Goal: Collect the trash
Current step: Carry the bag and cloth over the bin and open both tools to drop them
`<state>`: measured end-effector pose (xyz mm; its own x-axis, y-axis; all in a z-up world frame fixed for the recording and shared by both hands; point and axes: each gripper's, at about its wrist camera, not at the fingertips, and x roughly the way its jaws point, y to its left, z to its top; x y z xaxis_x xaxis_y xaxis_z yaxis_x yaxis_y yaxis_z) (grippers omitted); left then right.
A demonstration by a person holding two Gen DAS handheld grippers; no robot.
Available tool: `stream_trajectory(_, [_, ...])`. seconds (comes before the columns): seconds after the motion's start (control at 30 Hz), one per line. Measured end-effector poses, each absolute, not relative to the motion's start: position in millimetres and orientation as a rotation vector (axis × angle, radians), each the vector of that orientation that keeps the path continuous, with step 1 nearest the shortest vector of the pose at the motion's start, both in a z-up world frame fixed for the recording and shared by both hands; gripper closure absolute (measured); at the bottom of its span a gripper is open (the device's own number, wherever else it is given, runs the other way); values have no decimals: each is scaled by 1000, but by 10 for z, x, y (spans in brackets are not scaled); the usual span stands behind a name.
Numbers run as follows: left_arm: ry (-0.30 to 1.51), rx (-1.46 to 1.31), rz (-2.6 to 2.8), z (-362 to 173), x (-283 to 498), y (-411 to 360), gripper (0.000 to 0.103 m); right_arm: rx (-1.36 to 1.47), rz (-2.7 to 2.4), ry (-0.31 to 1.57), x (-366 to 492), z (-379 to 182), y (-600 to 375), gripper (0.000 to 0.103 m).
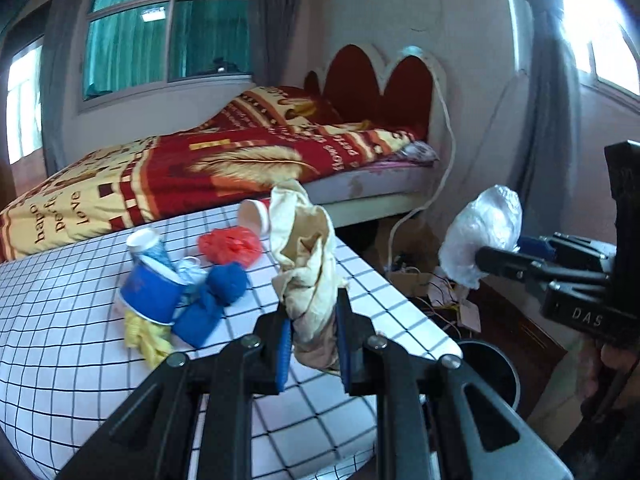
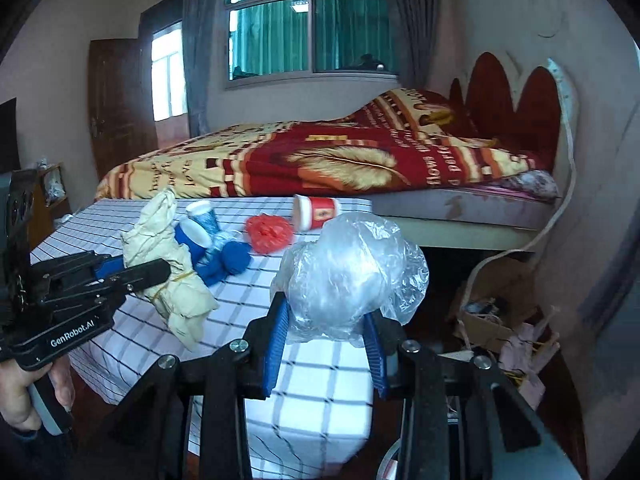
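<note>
Left tool [image 1: 310, 344] around cream rag [image 1: 308, 264]

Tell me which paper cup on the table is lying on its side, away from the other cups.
The red and white cup, tipped over near the table's far edge beside the red plastic bag. The blue cups sit clustered together among blue wads.

I look across a bedroom: a bed [image 1: 248, 160] under a red and yellow blanket [image 2: 320, 164], its scalloped red headboard [image 1: 384, 88] against a pale wall. Daylight comes through a window [image 2: 308, 28] with green curtains, grey drapes beside it. A brown door [image 2: 120, 104] stands far left.
</note>
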<state>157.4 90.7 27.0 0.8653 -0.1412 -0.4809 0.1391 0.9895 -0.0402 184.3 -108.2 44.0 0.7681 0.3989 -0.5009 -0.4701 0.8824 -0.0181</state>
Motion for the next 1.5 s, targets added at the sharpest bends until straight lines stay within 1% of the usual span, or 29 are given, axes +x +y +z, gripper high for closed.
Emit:
stream_trajectory(0.17, [512,11,-200,230,1550,620,83,-156,401,521,1710,382,-1506,65])
stream_trajectory(0.47, [527,54,-295,164,1519,19,83,-94,287,566,1567,148,-2225,65])
stream_trajectory(0.8, [549,80,-396,49,1538,-592,83,-51,198,614,1486,-39,-2814,65])
stream_trajectory(1.2, [641,95,-492,-424,1572,-1182,83,-45,151,738,1406,-532,-3212,65])
stream_trajectory(1.5, [709,116,-506,-803,1693,-1387,83,-78,175,858,1523,-1013,-3310,65])
